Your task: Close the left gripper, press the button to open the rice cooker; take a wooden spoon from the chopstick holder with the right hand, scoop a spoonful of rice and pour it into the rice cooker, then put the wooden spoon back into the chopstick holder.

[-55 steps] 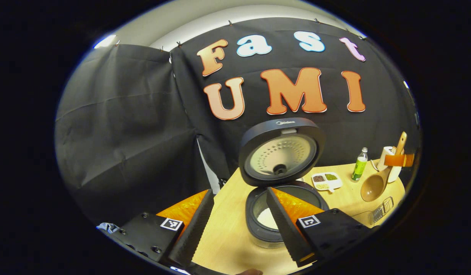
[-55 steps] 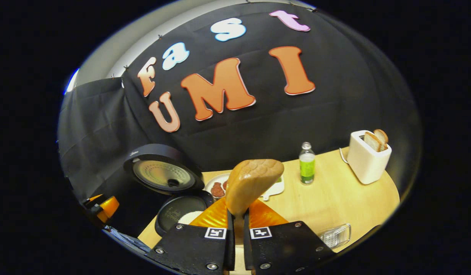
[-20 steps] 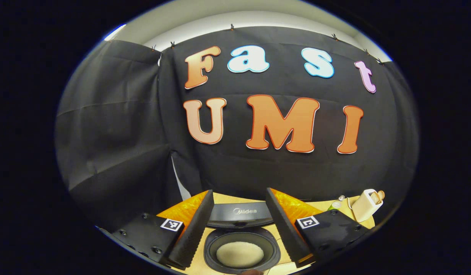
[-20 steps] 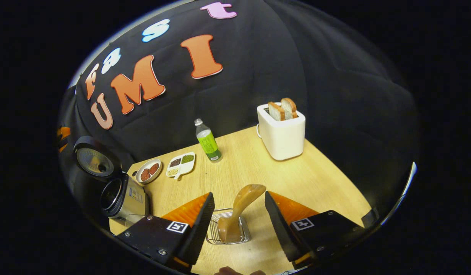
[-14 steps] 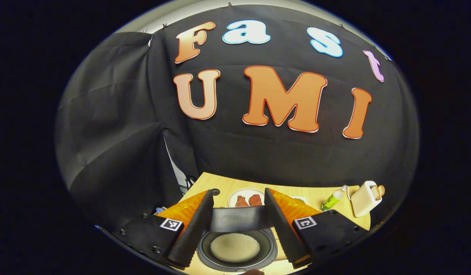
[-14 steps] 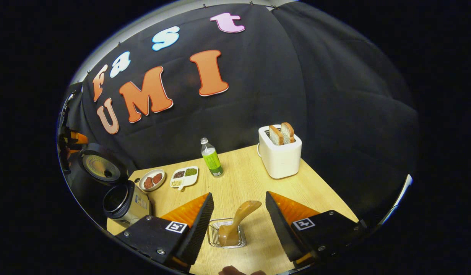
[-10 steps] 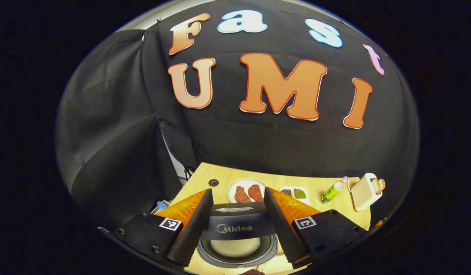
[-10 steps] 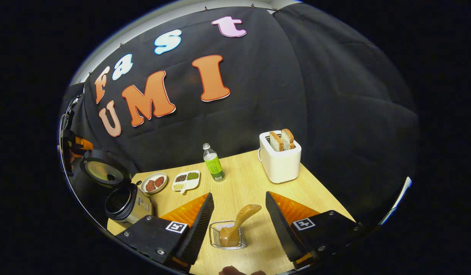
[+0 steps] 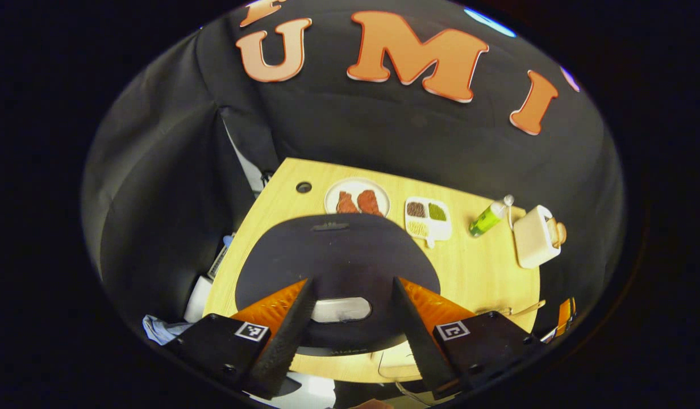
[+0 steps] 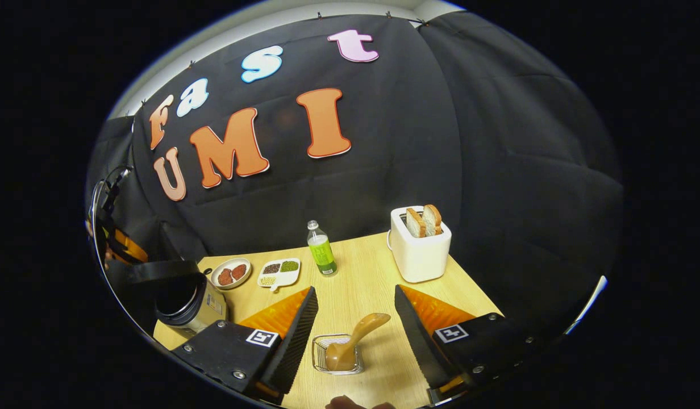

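The wooden spoon (image 10: pixel 350 341) now leans bowl-down in the chopstick holder (image 10: pixel 337 353), between the spread jaws of the right gripper (image 10: pixel 353 315). The left gripper (image 9: pixel 350 309), also wide, has swung the rice cooker (image 9: pixel 336 267) lid nearly shut, seemingly unlatched. All 4 steps look done.

A staged kitchen corner inside a recording booth: a pale wooden table (image 10: pixel 373 267) hemmed by black cloth walls (image 10: pixel 498 147), set with a white toaster holding two bread slices (image 10: pixel 419 244), a green-labelled bottle (image 10: pixel 321 250) and a white divided dish of grains (image 10: pixel 279 271) beyond the tongs.
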Available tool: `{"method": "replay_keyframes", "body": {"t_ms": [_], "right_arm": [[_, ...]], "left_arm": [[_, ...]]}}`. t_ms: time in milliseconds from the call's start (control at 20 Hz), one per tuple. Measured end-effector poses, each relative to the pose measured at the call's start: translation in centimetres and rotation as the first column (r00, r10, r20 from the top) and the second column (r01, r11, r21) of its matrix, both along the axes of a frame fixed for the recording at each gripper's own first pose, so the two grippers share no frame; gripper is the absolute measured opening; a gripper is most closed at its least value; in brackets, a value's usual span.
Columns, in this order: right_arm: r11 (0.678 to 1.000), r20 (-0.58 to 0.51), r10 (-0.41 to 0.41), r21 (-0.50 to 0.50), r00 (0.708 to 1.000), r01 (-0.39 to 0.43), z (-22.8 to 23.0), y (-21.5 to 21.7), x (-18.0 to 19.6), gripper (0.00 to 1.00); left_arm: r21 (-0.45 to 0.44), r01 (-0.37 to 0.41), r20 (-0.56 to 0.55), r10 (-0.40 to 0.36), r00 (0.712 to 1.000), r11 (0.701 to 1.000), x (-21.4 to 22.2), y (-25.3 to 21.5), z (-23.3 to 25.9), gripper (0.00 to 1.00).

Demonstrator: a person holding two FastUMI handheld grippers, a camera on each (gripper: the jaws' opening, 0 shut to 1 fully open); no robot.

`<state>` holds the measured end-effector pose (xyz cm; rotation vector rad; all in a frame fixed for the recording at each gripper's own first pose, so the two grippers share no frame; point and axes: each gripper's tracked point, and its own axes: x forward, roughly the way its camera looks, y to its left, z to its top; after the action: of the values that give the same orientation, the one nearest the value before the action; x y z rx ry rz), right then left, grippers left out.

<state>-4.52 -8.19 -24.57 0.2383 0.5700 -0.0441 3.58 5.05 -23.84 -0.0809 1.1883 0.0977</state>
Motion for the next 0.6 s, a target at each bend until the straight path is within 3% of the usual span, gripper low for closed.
{"method": "replay_keyframes", "body": {"t_ms": [50, 200, 300, 400, 450, 600], "right_arm": [[1.0, 0.006, 0.003, 0.0, 1.0, -0.003, 0.2, 0.1, 0.1, 0.85], [1.0, 0.013, 0.014, -0.002, 1.0, -0.014, 0.4, 0.7, 0.1, 0.85], [1.0, 0.013, 0.018, -0.01, 1.0, -0.018, 0.6, 0.7, -0.1, 0.85], [1.0, 0.013, 0.019, -0.019, 1.0, -0.019, 0.7, 0.7, -0.2, 0.85], [1.0, 0.015, 0.022, -0.021, 1.0, -0.021, 0.8, 0.8, -0.1, 0.85], [0.999, 0.023, 0.025, -0.03, 0.999, -0.025, 1.2, 1.2, 0.1, 0.85]], "left_arm": [[0.003, -0.001, -0.045, 0.001, 0.999, 1.0, -0.6, -0.1, -1.4, 0.87], [0.005, -0.007, -0.179, 0.008, 0.984, 1.0, -3.5, -1.2, -6.4, 0.87], [0.011, -0.018, -0.238, 0.02, 0.971, 1.0, -4.9, -1.1, -8.3, 0.95], [0.021, -0.019, -0.219, 0.023, 0.975, 1.0, -4.4, -1.0, -8.4, 0.96], [0.021, -0.024, -0.22, 0.028, 0.975, 0.999, -4.2, -1.1, -8.4, 0.87], [0.03, -0.043, -0.208, 0.049, 0.977, 0.999, -4.1, -1.1, -8.9, 0.89]]}}
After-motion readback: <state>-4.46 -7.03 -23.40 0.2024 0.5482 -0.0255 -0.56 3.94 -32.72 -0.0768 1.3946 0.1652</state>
